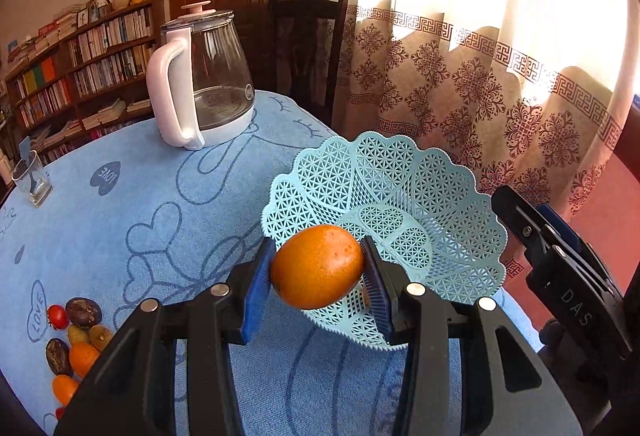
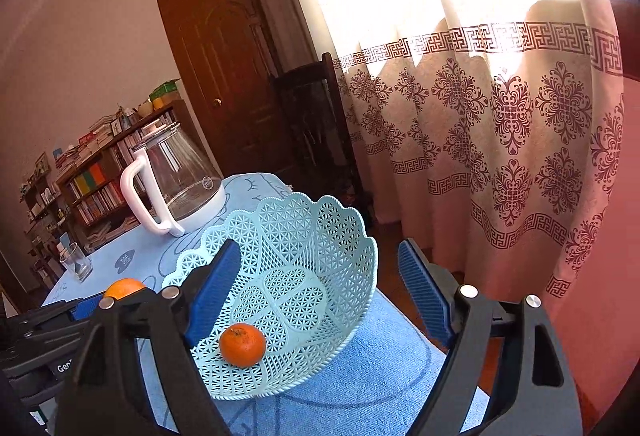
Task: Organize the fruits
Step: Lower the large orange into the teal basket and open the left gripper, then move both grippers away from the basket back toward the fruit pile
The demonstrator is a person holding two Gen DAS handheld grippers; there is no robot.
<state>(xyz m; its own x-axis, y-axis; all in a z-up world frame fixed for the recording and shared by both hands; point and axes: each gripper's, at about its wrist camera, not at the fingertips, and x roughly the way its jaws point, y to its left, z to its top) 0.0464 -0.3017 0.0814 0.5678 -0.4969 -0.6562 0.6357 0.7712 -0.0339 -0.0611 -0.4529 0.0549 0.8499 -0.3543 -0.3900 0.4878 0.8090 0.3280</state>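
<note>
My left gripper (image 1: 318,268) is shut on an orange fruit (image 1: 316,266) and holds it above the near rim of a light blue lattice basket (image 1: 440,195). The same fruit (image 2: 124,288) shows at the left of the right wrist view. My right gripper (image 2: 320,296) is open and empty above the basket (image 2: 320,236), with its left finger over the bowl. A small orange mandarin (image 2: 242,344) lies inside the basket. Several loose fruits (image 1: 76,340), orange, dark purple and red, lie on the blue cloth at the left.
A glass kettle with a white handle (image 1: 200,75) stands at the back of the table. A drinking glass (image 1: 32,177) stands near the left edge. The table edge runs just right of the basket, with a patterned curtain (image 1: 480,95) and a dark chair (image 1: 308,47) beyond.
</note>
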